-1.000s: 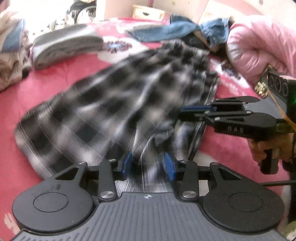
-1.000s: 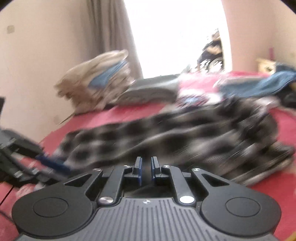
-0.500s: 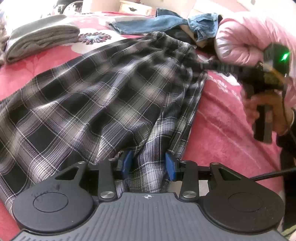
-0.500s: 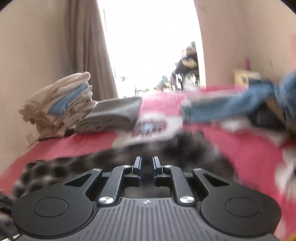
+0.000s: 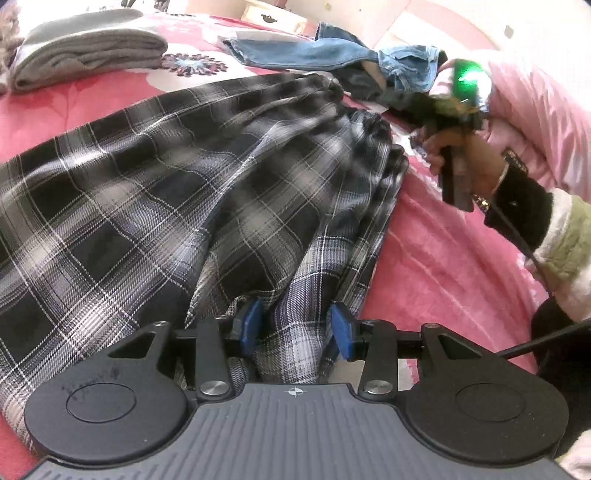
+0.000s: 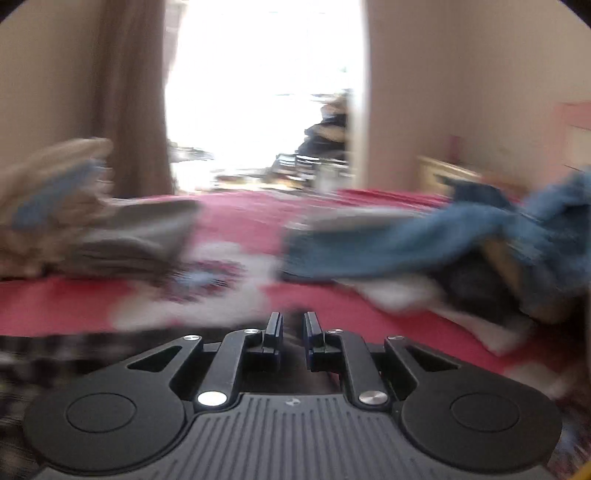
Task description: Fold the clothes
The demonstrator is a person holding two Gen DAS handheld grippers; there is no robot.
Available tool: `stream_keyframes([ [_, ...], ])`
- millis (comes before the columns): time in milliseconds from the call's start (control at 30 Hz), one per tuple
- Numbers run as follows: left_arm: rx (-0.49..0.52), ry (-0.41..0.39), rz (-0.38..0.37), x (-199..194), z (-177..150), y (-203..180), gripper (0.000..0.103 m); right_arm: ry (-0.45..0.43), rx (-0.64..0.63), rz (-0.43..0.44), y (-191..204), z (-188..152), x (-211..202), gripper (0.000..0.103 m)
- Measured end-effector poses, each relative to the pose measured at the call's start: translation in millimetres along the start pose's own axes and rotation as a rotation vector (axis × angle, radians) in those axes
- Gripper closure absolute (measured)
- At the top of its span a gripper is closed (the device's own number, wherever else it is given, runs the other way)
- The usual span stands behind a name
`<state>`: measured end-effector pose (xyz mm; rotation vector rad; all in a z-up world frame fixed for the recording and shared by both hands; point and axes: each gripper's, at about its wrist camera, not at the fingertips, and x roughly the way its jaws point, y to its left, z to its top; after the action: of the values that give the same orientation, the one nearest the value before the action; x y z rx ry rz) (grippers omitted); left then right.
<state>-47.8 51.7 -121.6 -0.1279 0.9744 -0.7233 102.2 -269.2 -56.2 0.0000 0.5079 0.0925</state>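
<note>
Left gripper point(image 5: 295, 328): blue pads spread, plaid hem bunched between them, grip uncertain. Right gripper point(image 6: 293, 332): pads nearly together, contents obscured by blur. The plaid skirt point(image 5: 177, 192) is spread on the red bedspread point(image 5: 443, 266), long axis from 8 to 1 o'clock.

Home bedroom. Bed with red flowered bedspread point(image 5: 110, 99) fills the near ground; pink quilt point(image 5: 535, 96) bunched at right. Folded grey clothes point(image 5: 85, 51) far left, jeans point(image 5: 314, 55) strewn far side. Brown curtain point(image 6: 129, 96) beside bright window point(image 6: 266, 85); small wooden dresser point(image 5: 273, 18) against far wall.
</note>
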Motion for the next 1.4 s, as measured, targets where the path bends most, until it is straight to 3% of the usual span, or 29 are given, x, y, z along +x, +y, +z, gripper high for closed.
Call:
stream_keyframes([
  [100, -0.013, 0.003, -0.020, 0, 1, 4, 0.062, 0.104, -0.032, 0.107, 16, 0, 45, 0.092],
  [167, -0.012, 0.002, -0.025, 0, 0, 3, 0.062, 0.167, -0.021, 0.105, 16, -7, 78, 0.099],
  [267, -0.006, -0.004, -0.024, 1, -1, 1, 0.062, 0.176, 0.103, 0.102, 1, -6, 96, 0.101],
  [367, 0.004, -0.012, -0.019, 1, -2, -2, 0.062, 0.117, 0.132, 0.105, 3, 7, 65, 0.092],
  [467, 0.016, -0.020, -0.013, 1, -3, -5, 0.061, 0.092, 0.124, 0.187, 7, 9, 8, 0.092],
  [633, -0.027, -0.031, -0.037, -2, -5, 0, 0.061, 0.206, 0.045, 0.332, 31, -25, -53, 0.092],
  [733, -0.062, -0.037, -0.053, -3, -4, 2, 0.060, 0.302, -0.004, 0.274, 45, -72, -46, 0.090],
  [800, -0.091, -0.042, -0.066, -2, -3, 4, 0.060, 0.229, 0.012, 0.252, 50, -77, -55, 0.090],
  [967, -0.241, -0.058, -0.107, -7, 8, 21, 0.058, 0.133, -0.029, 0.308, 80, -44, -89, 0.086],
  [1067, -0.307, -0.127, -0.102, -25, 13, 29, 0.047, 0.103, -0.104, 0.398, 108, -36, -103, 0.085],
  [1200, -0.426, -0.224, -0.090, -59, 7, 45, 0.045, 0.107, -0.238, 0.535, 160, -50, -125, 0.084],
  [1400, -0.604, -0.323, 0.011, -113, -19, 85, 0.044, 0.119, -0.406, 0.677, 231, -87, -155, 0.065],
])
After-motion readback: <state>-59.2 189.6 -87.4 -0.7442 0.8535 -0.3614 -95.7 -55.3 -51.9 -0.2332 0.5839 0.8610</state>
